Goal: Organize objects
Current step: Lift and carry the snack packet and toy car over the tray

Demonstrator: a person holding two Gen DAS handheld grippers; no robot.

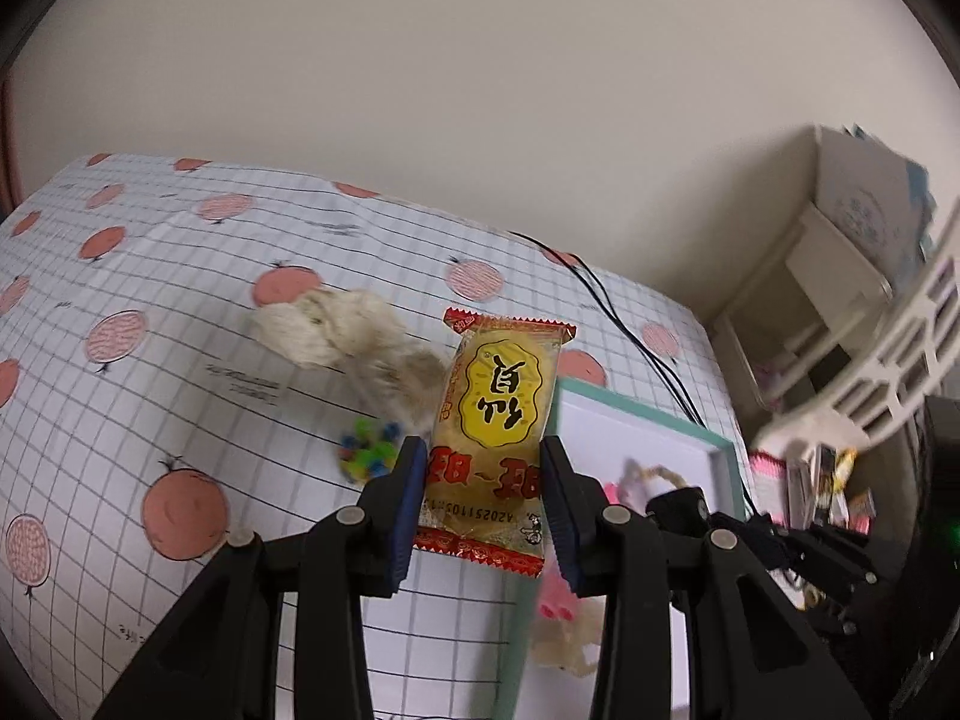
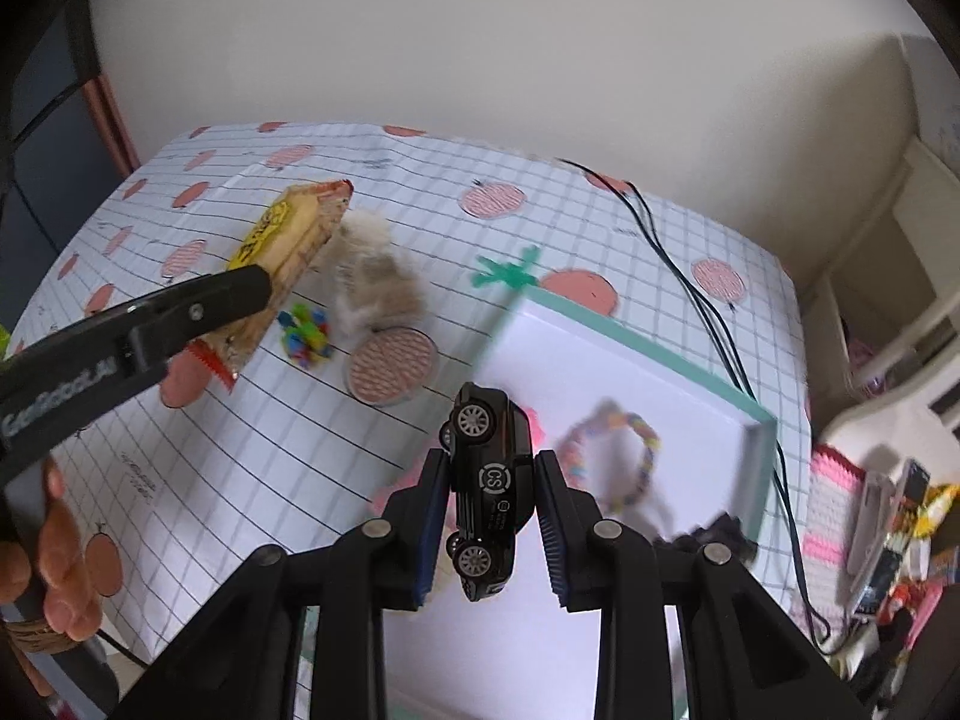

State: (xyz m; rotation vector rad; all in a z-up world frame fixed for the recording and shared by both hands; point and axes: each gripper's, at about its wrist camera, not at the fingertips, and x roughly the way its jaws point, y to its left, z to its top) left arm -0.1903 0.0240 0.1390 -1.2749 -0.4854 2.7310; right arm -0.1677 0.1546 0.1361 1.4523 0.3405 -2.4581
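My left gripper (image 1: pixel 483 483) is shut on a yellow and red snack packet (image 1: pixel 495 420), held upright above the table. The right wrist view shows the same packet (image 2: pixel 288 246) and left gripper (image 2: pixel 240 294) at the left. My right gripper (image 2: pixel 492 516) is shut on a black toy car (image 2: pixel 489 492), held on its side over a white tray with a teal rim (image 2: pixel 630 336). A bead bracelet (image 2: pixel 624 462) lies in the tray. A fluffy beige toy (image 1: pixel 354 342), a small multicoloured toy (image 1: pixel 369 453) and a round pink compact (image 2: pixel 393 366) lie on the tablecloth.
A checked tablecloth with peach prints (image 1: pixel 150 312) covers the table. Black cables (image 2: pixel 702 300) run along the tray's far side. A white slatted basket (image 1: pixel 900 354) and a pink knitted basket (image 2: pixel 834 516) with packets stand at the right. A person's hand (image 2: pixel 60 564) shows at the left.
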